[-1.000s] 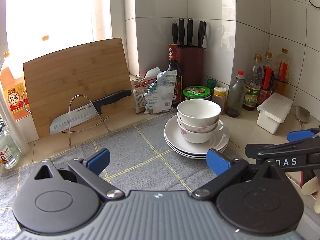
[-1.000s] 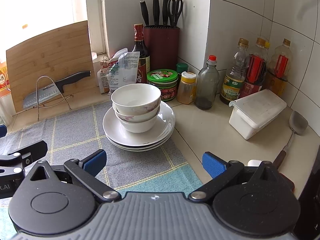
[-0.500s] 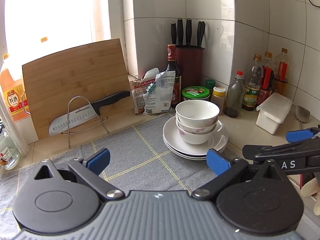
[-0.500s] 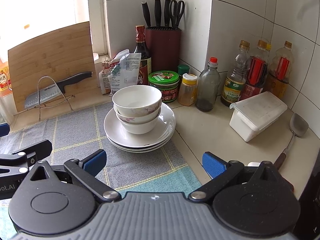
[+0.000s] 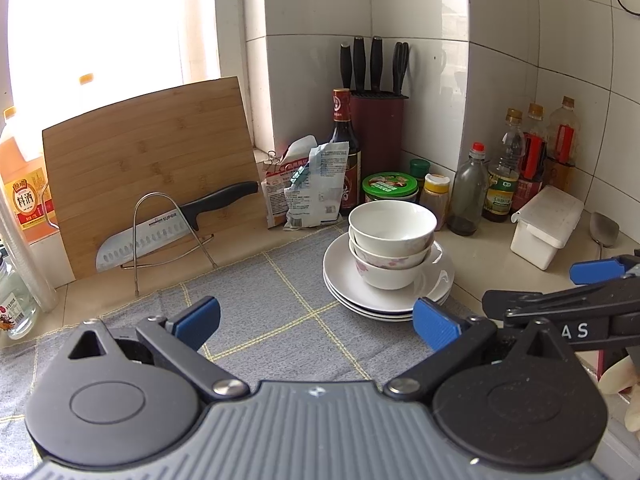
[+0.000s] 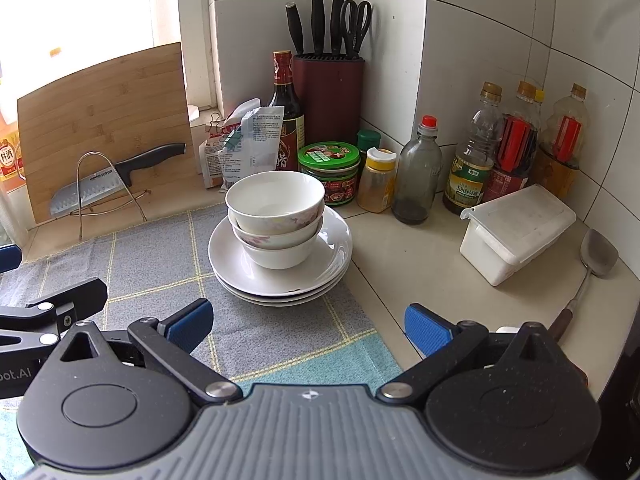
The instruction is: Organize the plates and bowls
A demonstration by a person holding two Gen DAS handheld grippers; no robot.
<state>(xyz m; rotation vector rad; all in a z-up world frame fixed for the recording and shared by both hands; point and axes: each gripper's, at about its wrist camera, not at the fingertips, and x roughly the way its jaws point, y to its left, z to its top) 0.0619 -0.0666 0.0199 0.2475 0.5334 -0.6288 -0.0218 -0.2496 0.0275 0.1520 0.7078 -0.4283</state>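
Crowding bowls (image 6: 275, 204): jar (image 6: 329, 160), bags (image 6: 244, 140), bottles (image 6: 416, 168).

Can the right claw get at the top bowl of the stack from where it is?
Probably yes. The right claw is open, holds nothing, and faces the top bowl, with only bare cloth between them.

Ahead of you: bowls (image 6: 275, 216) nested on plates (image 6: 280, 268), on cloth (image 6: 160, 280); board (image 6: 104, 120) left, jar (image 6: 329, 172) behind, box (image 6: 516, 232) right.
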